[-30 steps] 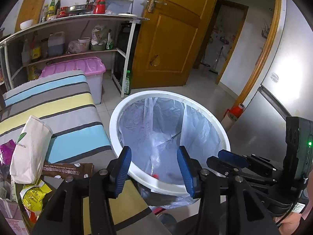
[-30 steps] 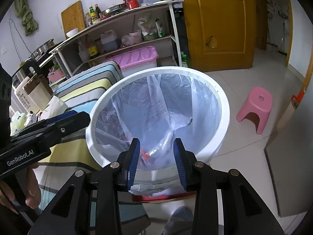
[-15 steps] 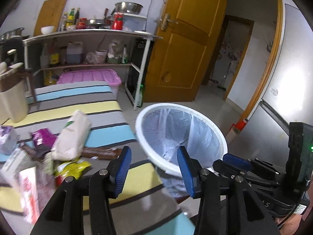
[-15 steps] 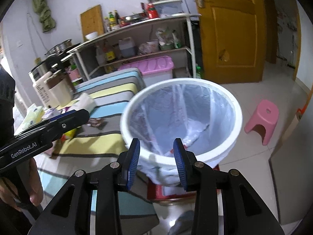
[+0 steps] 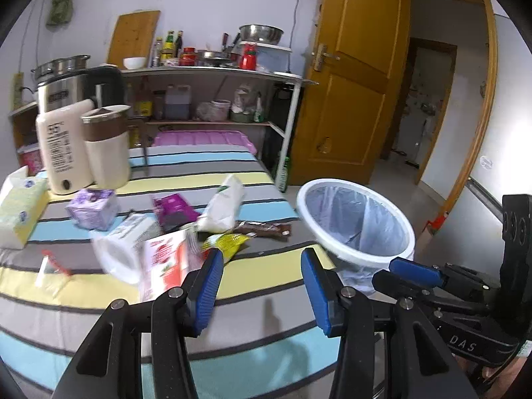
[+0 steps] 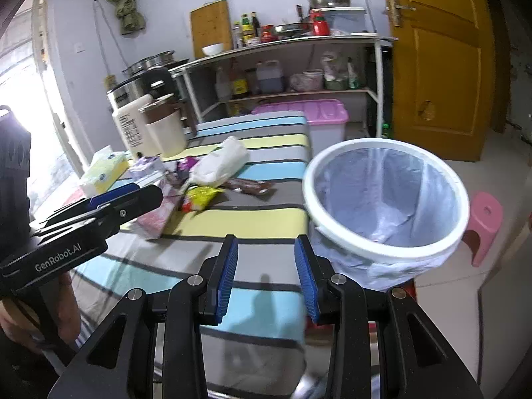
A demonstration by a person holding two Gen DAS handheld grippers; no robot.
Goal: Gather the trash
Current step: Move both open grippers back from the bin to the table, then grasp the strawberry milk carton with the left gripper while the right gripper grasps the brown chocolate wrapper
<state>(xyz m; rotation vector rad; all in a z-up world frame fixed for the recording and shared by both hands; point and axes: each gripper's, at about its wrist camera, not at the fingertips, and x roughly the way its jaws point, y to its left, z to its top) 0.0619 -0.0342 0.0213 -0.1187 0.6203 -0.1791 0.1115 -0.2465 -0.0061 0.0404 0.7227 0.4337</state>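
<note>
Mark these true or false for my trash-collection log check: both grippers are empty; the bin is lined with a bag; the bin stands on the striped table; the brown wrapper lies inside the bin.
1. Both grippers are empty. True: the left gripper and right gripper stand open, nothing between them.
2. The bin has a bag liner. True.
3. The bin stands on the striped table. False: it stands beside the table's edge.
4. The brown wrapper lies inside the bin. False: it lies on the table.
</note>
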